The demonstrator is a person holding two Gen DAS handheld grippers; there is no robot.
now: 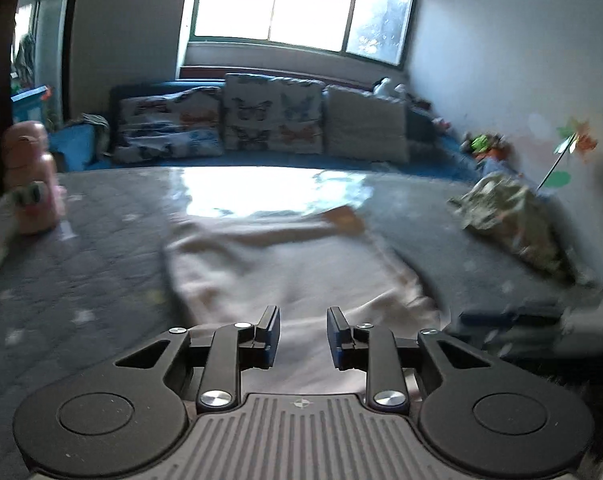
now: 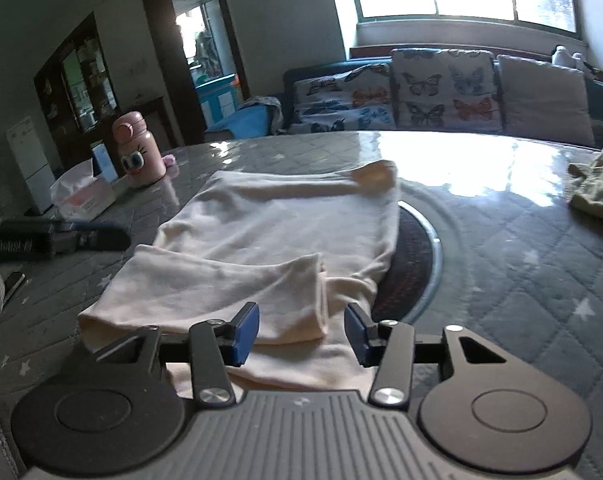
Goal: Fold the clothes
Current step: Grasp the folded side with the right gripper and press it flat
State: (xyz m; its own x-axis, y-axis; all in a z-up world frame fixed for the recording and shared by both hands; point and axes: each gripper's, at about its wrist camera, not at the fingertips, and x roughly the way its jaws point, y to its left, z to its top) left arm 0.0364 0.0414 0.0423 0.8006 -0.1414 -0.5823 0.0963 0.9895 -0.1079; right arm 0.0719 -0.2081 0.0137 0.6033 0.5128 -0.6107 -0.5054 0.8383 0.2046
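Observation:
A cream long-sleeved garment (image 1: 293,264) lies flat on the grey quilted table (image 1: 81,280). In the right wrist view the garment (image 2: 285,220) has one sleeve (image 2: 221,284) folded across its near part and the other laid along its far edge. My left gripper (image 1: 303,314) hovers over the near cloth, open, with nothing pinched between its pads. My right gripper (image 2: 301,312) is open wider above the garment's near edge, with the sleeve's cuff lying below the gap and the pads clear of the cloth.
A pink bottle (image 2: 139,152) and a tissue box (image 2: 83,196) stand at the table's left side. An olive crumpled garment (image 2: 597,188) lies at the right. A round inset (image 2: 417,256) shows beside the cream garment. A sofa with butterfly cushions (image 1: 273,120) is behind.

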